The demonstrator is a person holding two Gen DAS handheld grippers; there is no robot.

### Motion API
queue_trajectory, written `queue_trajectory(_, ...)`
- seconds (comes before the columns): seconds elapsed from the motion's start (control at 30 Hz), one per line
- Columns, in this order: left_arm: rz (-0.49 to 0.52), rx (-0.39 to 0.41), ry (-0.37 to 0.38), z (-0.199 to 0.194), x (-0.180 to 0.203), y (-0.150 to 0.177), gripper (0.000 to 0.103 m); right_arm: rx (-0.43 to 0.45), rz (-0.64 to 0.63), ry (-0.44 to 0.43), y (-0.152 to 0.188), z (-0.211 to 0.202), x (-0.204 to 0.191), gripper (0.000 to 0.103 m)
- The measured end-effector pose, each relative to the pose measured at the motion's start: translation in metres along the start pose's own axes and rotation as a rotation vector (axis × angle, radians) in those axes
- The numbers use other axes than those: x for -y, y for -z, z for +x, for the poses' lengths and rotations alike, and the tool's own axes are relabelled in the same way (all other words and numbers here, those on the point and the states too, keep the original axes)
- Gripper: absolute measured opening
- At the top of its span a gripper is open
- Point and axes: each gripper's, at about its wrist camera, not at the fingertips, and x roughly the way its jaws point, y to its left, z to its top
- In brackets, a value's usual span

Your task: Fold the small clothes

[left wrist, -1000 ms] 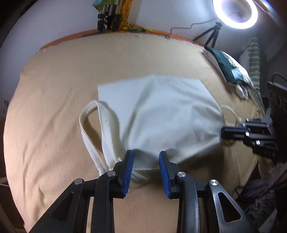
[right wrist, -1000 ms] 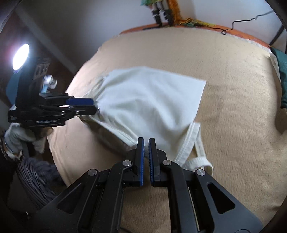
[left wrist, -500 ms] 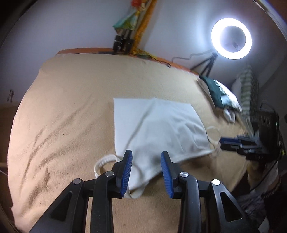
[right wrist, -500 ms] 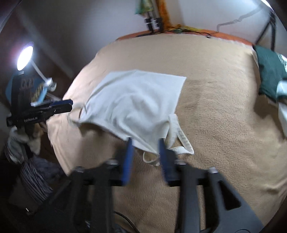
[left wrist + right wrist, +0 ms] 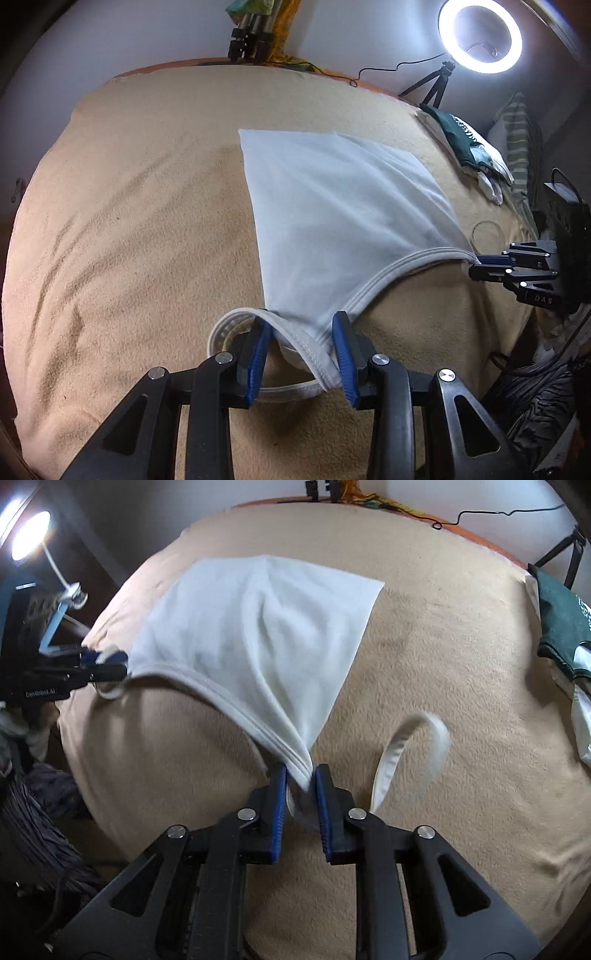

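Note:
A white tank top [image 5: 332, 214] lies on the tan blanket [image 5: 129, 221], its near edge lifted and stretched between my two grippers. My left gripper [image 5: 301, 354] has its jaws apart with the ribbed strap corner [image 5: 310, 350] lying between them. My right gripper [image 5: 300, 797] has its jaws slightly apart around the other strap corner of the top [image 5: 258, 635]. A loose strap loop [image 5: 406, 753] hangs to its right. Each gripper shows in the other's view: the right gripper [image 5: 480, 264] and the left gripper [image 5: 107, 664].
Folded dark green and white clothes [image 5: 469, 147] lie at the blanket's right edge. A ring light [image 5: 480, 33] on a small tripod stands behind. Tripod legs [image 5: 247, 40] stand at the far edge. Dark fabric and black equipment [image 5: 561, 229] sit off the right side.
Both grippers have come back to the near edge and raised the shoulder corners, so the neckline is stretched taut between them. The right gripper, shut a second ago, opened.

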Motion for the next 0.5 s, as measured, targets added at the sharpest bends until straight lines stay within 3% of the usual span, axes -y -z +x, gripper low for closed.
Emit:
queue_trajectory(0.1, -0.043, 0.049, 0.039, -0.017, -0.004, -0.007, 0.037, 0.020, 0.001, -0.052, -0.001, -0.013, -0.003, 0.023)
queue_trajectory(0.17, -0.058, 0.088, 0.060, -0.029, -0.006, -0.015, 0.039, 0.058, 0.002, -0.080, -0.004, -0.025, -0.002, 0.041)
queue_trajectory(0.2, -0.065, 0.102, 0.063, -0.032, -0.007, -0.019, 0.040, 0.085, 0.005, -0.106, -0.006, -0.033, -0.001, 0.043)
queue_trajectory(0.33, -0.108, 0.137, 0.078, -0.032, -0.010, -0.033, 0.041, 0.197, 0.067, -0.207, -0.020, -0.053, 0.012, 0.044)
queue_trajectory(0.5, -0.116, 0.124, 0.064, -0.017, -0.002, -0.048, 0.040, 0.278, 0.261, -0.210, -0.051, -0.034, 0.053, 0.044)
